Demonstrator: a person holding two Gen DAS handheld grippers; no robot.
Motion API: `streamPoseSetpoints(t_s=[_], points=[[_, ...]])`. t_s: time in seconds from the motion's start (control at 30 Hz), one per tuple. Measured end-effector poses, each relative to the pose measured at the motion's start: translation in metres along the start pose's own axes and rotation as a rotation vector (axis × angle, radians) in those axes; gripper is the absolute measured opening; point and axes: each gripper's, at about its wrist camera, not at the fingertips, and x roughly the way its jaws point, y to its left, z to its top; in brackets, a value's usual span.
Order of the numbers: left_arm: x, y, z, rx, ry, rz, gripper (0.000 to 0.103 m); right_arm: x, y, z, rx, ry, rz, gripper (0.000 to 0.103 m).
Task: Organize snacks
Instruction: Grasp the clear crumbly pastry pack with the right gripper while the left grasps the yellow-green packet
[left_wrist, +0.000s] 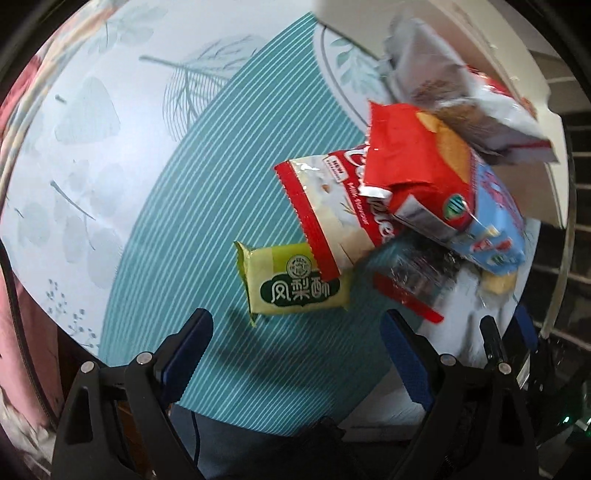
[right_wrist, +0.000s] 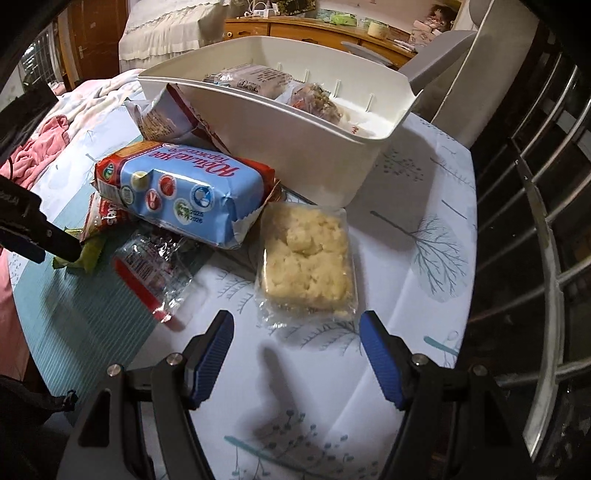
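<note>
We list a green pastry packet (left_wrist: 295, 280) lying flat on the table (left_wrist: 155, 206) just ahead of our empty, wide-open left gripper (left_wrist: 295, 354), likely light, crushable, slick-wrapped, best pinched across its short sides; right gripper (right_wrist: 295, 354) likewise open.

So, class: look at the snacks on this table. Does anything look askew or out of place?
Yes. The snack packets lie in a loose overlapping heap beside the white bin, not inside it. One crumpled bag leans against the bin's outer wall.

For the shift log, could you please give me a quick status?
Both jaws open, empty. Left gripper above green pastry; right gripper before clear cake pack. Pile beside bin.
</note>
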Motion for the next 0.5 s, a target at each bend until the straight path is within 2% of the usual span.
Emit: streamPoseSetpoints(t_s=[0.17,0.33,0.5], points=[[0.014,0.004,0.006,-0.07,0.018,-0.015,0.09,0.012,-0.003,0.004,0.012,-0.013,-0.002,0.071],[0.022,0.005,0.007,-0.094,0.026,-0.003,0.077,0.022,-0.006,0.008,0.017,-0.021,-0.004,0.071],[0.023,0.002,0.005,-0.096,0.012,0.016,0.069,0.035,-0.009,0.009,0.023,-0.021,0.016,0.071]])
